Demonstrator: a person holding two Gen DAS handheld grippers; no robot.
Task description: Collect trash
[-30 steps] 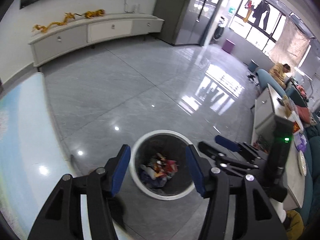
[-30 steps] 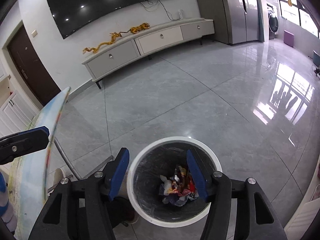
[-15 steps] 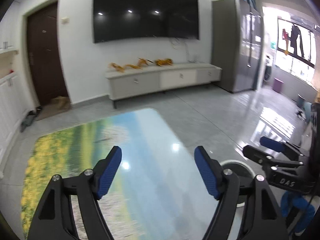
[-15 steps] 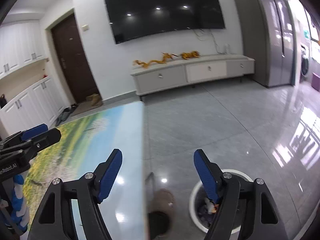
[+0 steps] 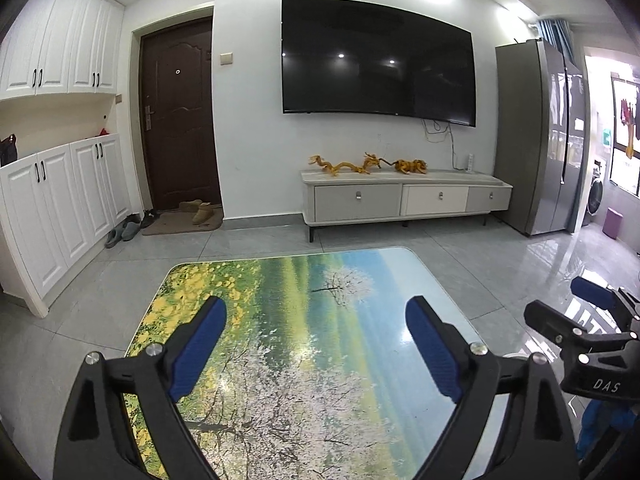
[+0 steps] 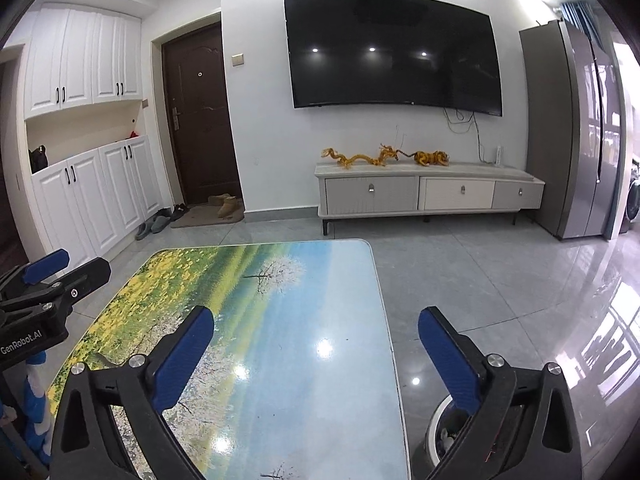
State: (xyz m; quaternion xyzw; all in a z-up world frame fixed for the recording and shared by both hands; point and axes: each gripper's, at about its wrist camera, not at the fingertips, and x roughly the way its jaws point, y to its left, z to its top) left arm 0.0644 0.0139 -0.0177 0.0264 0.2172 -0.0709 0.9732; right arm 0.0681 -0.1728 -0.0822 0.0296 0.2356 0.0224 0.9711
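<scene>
Right wrist view: the right tool (image 6: pixel 316 350) is hanging wide open and empty over the surface (image 6: pixel 280 360), the trash bin (image 6: pixel 438 432) sitting at lower right. Left tool (image 5: pixel 316 340) is gaping empty too, probably done dropping trash.

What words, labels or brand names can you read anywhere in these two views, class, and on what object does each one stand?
"DAS": white letters on the black body of the right tongs, seen in the left wrist view.
"GenRobot.AI": white letters on the black body of the left tongs, seen in the right wrist view.
Green sign near the window: too small to read.
Television: no readable text.
</scene>
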